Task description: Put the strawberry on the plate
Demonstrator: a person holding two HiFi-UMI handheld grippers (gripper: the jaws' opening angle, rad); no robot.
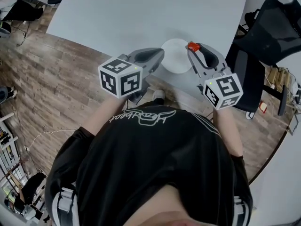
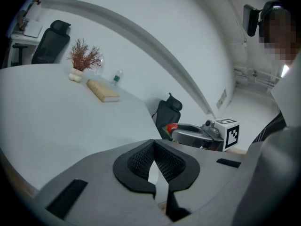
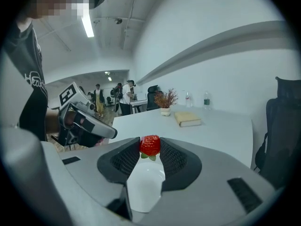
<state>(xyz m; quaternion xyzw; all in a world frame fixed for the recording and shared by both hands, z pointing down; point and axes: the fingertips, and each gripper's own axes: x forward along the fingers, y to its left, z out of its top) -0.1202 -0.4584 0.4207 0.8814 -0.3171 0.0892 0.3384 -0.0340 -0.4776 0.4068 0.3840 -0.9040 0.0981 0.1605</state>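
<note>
Above the plate [image 1: 174,58] rim, right tongs [image 3: 149,150] are gripping the strawberry [image 3: 150,144] w/ tips only; releasing here is risking a roll onto the table [image 1: 141,13]. Left tongs [image 2: 154,158] are sitting closed, empty.

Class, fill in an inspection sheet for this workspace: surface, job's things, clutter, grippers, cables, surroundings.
Surface: white table, mostly bare.
Job's things: strawberry clamped between jaws by the rim of the plate; plate white, empty, near the table's edge.
Clutter: book, dried plant in a vase, bottle at the far end.
Grippers: left gripper shut, empty, beside the plate; right gripper shut on the strawberry.
Cables: thin pale cable on the floor.
Surroundings: wooden floor, black office chair, people standing far off.
</note>
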